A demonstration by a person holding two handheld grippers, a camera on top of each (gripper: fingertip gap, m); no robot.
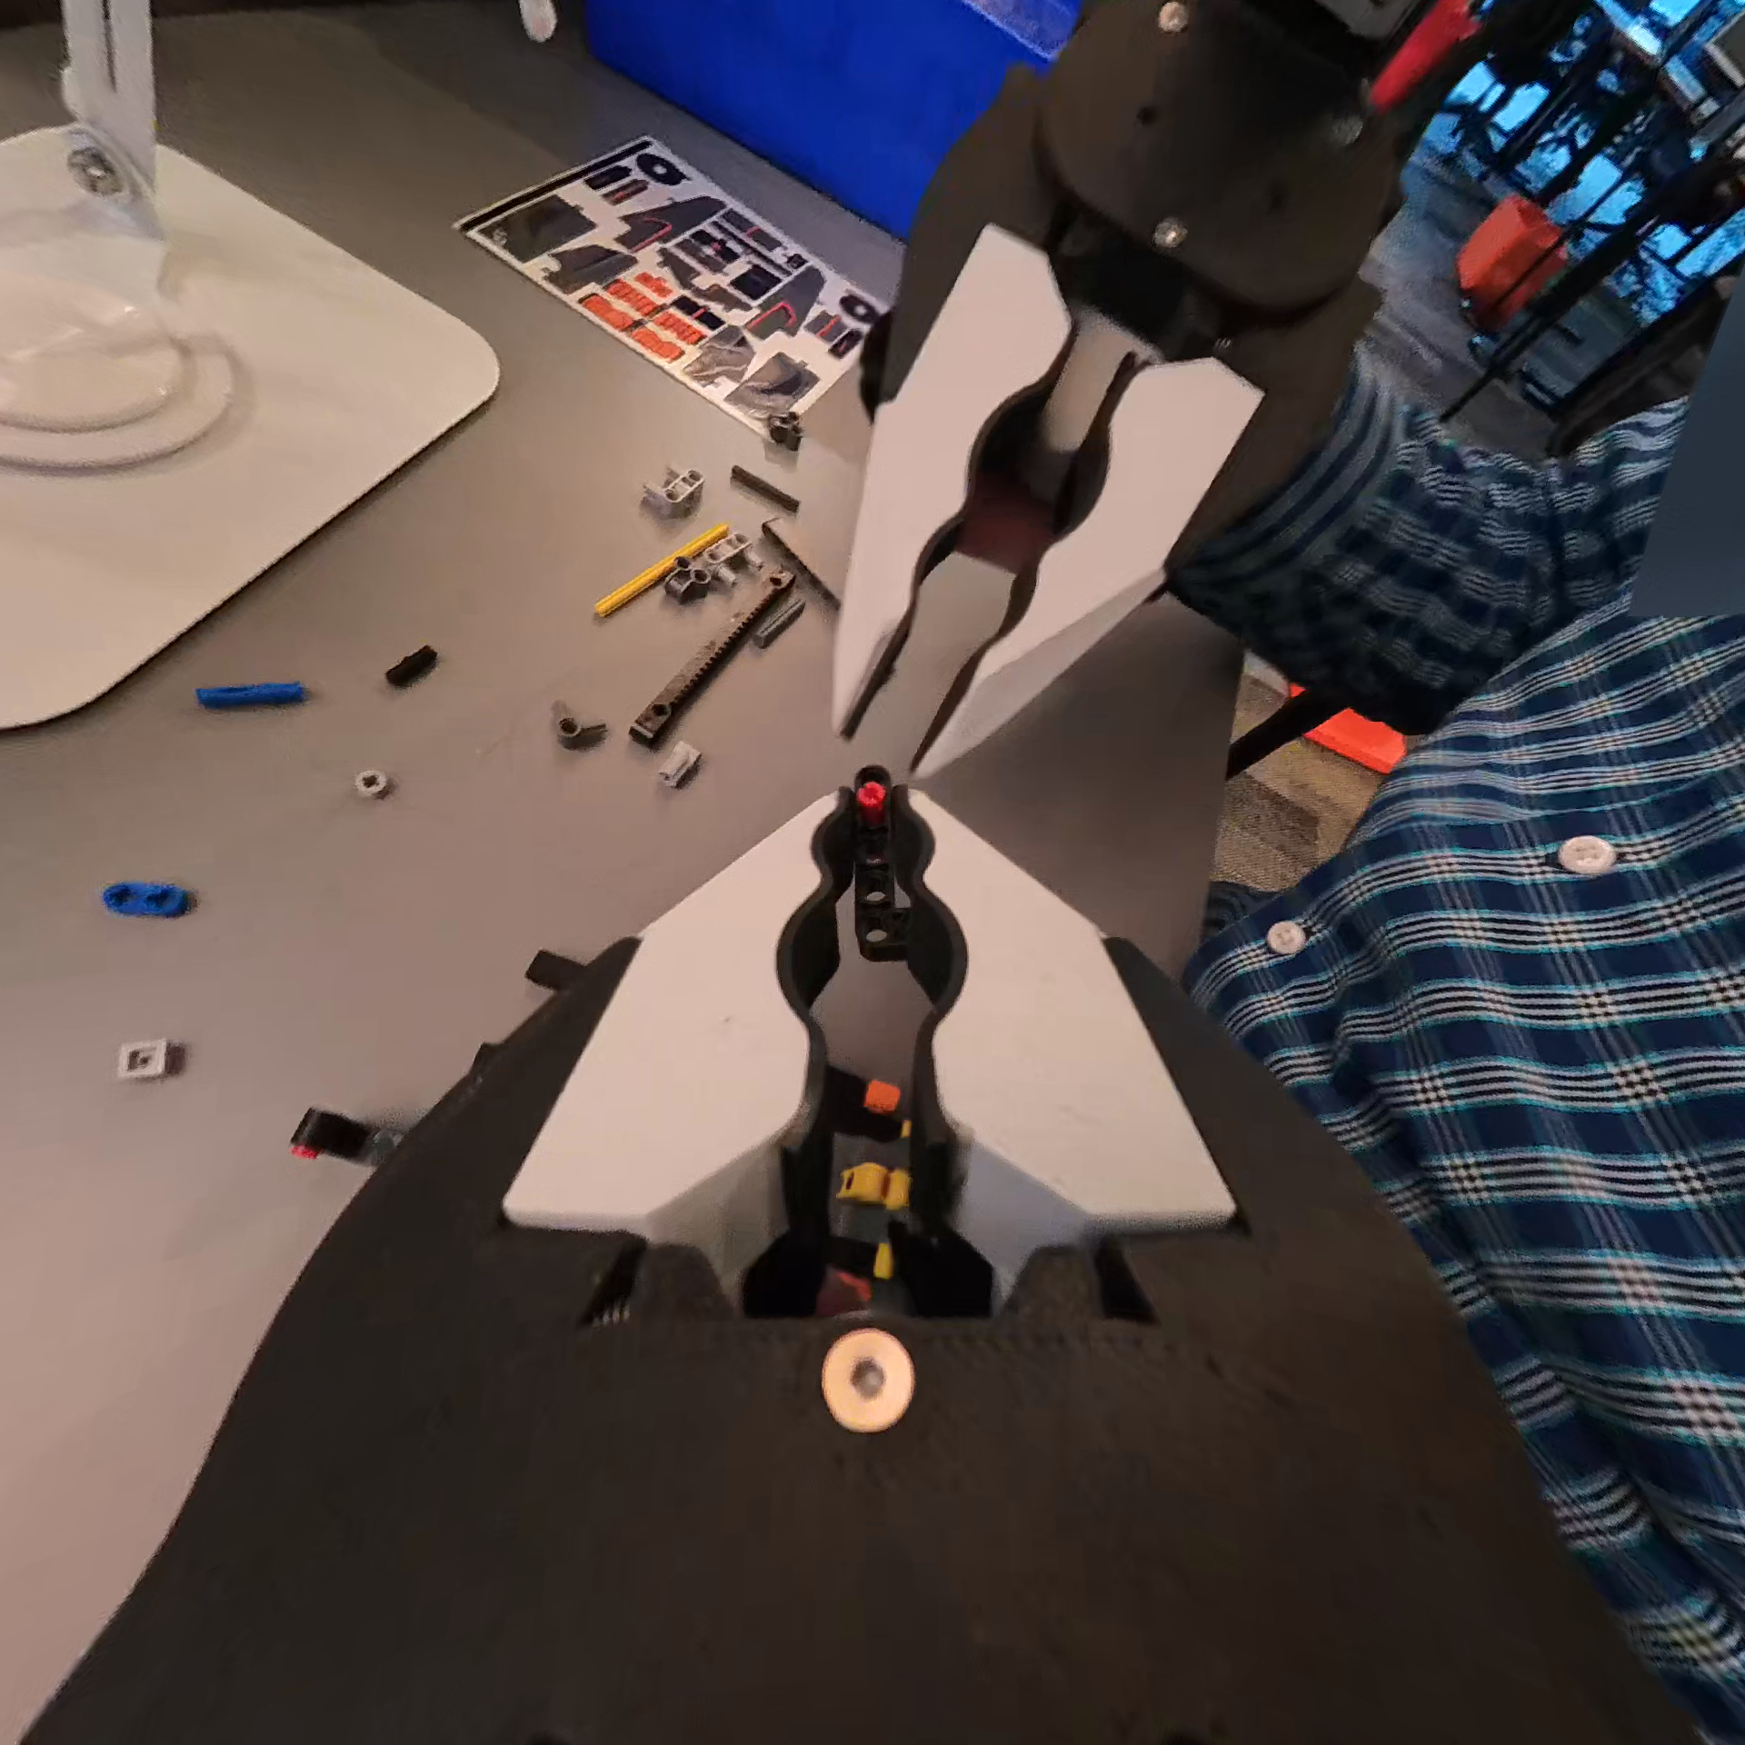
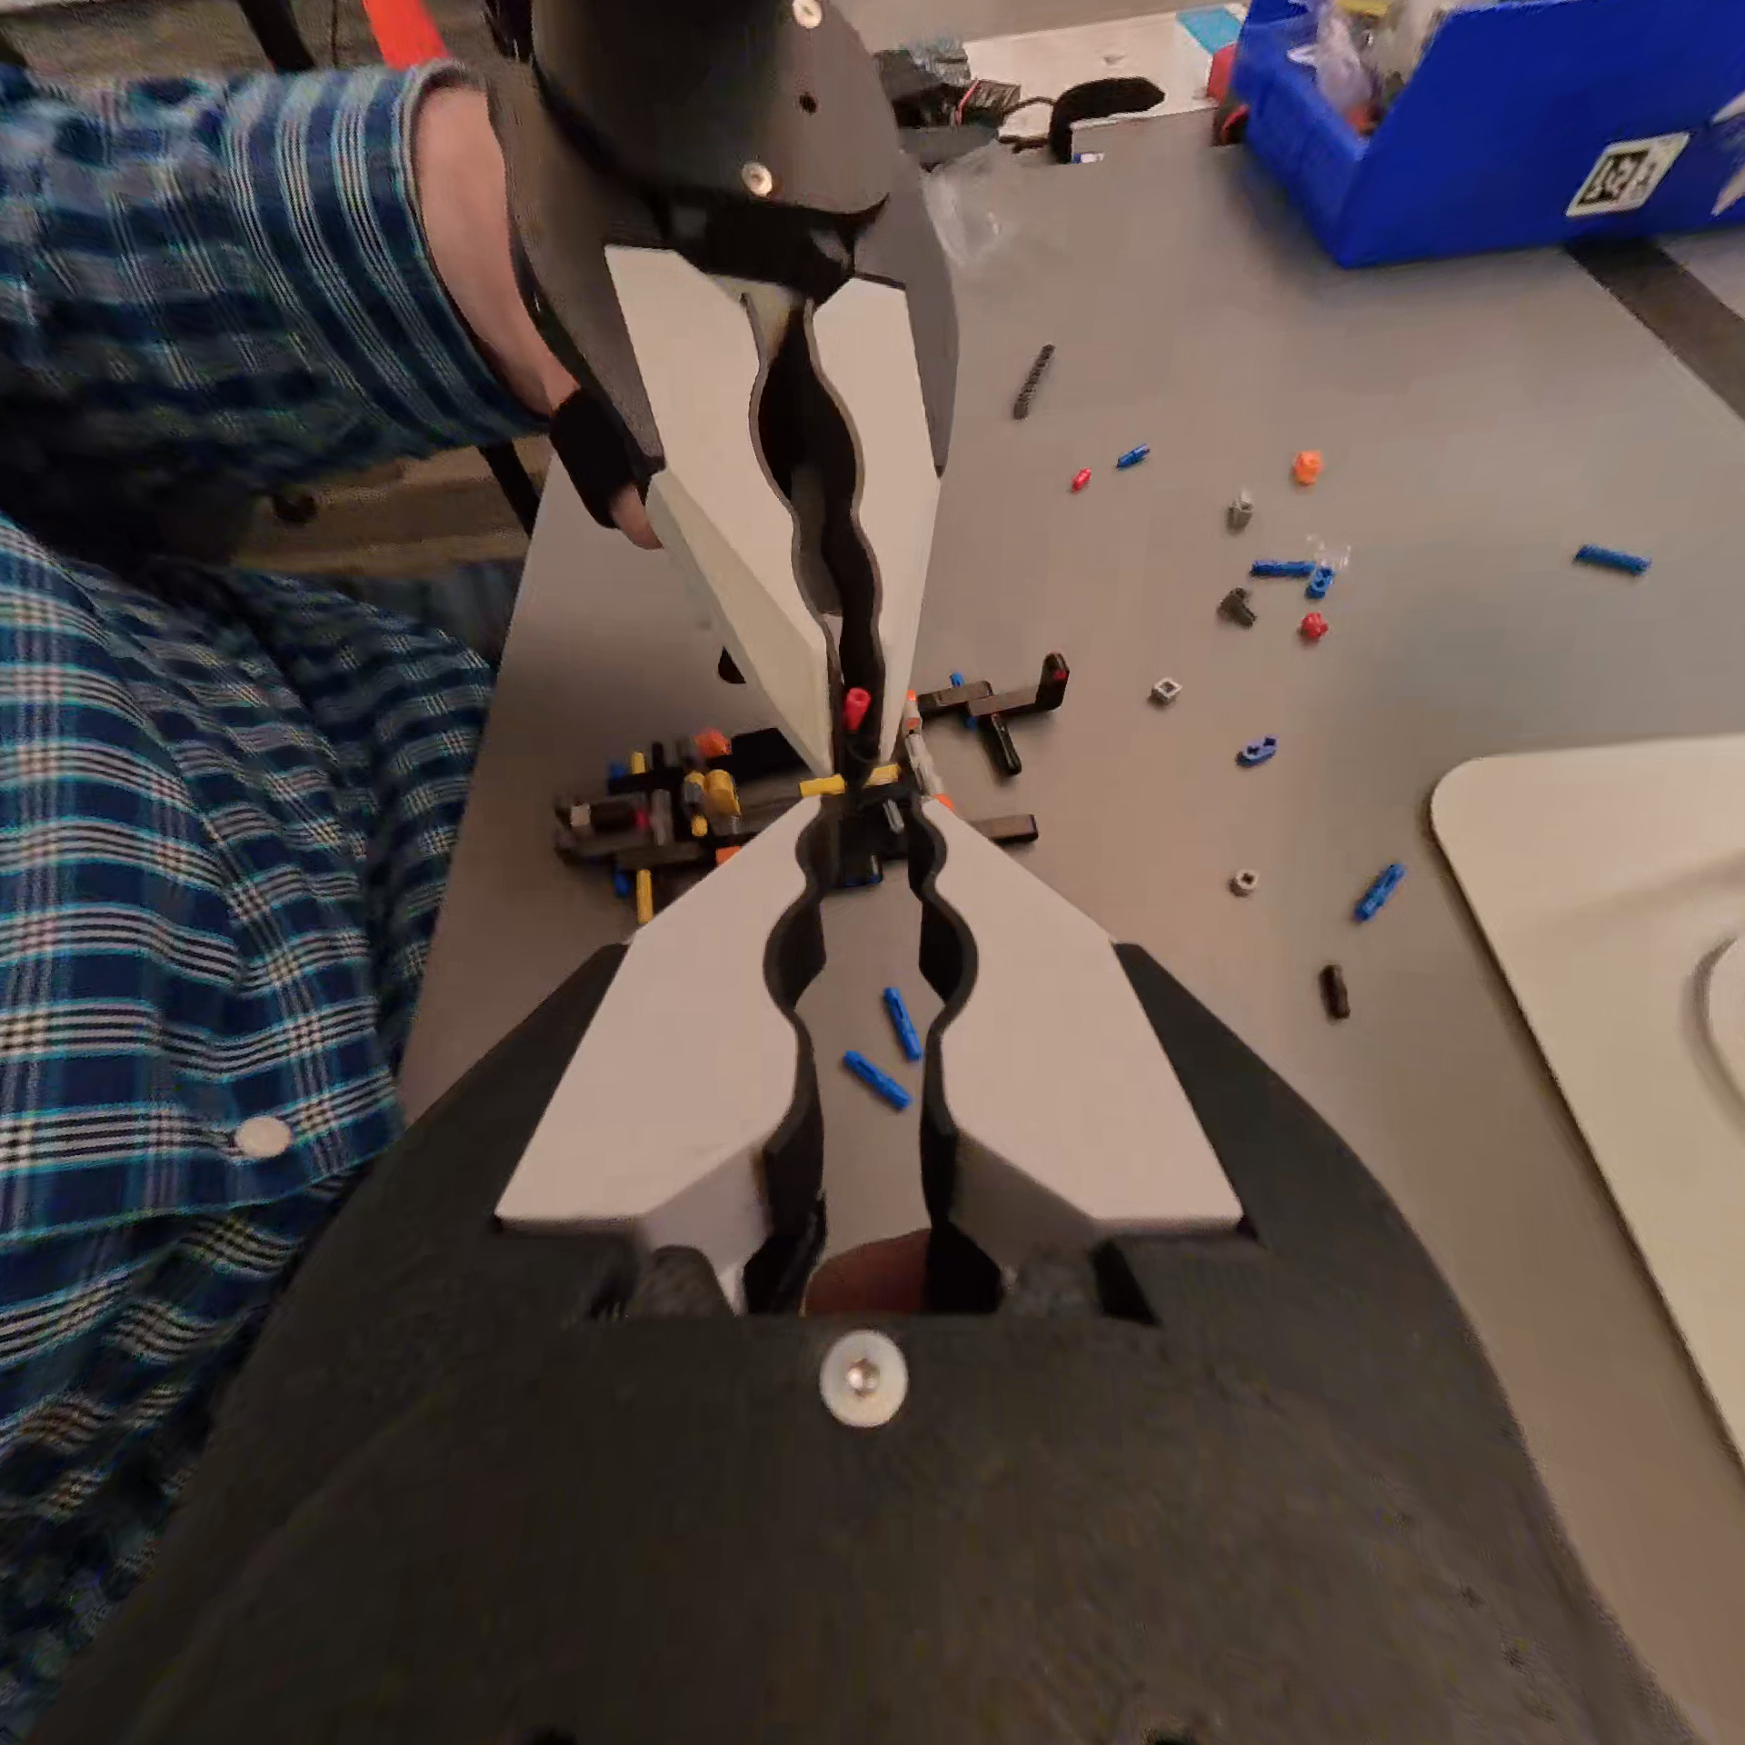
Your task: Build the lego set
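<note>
My left gripper (image 1: pixel 871 803) is shut on a short black holed beam (image 1: pixel 876 911) with a red pin (image 1: pixel 871 795) at its tip. It also shows in the right wrist view (image 2: pixel 855 755), coming down from above with the red pin (image 2: pixel 855 708) between its fingers. My right gripper (image 2: pixel 864 821) is slightly open and empty, tip to tip with the left one. In the left wrist view it (image 1: pixel 883 746) hangs just above the red pin. A partly built black, yellow and orange lego assembly (image 2: pixel 661 812) lies on the grey table (image 2: pixel 1180 359) under both grippers.
Loose small parts (image 1: pixel 699 585) and blue pins (image 2: pixel 888 1048) are scattered on the table. A sticker sheet (image 1: pixel 680 283) and a blue bin (image 2: pixel 1473 142) lie at the back. A white stand base (image 1: pixel 189 397) sits to one side. A person's plaid sleeve (image 1: pixel 1511 944) is by the table edge. The grippers are tip to tip, or close to it.
</note>
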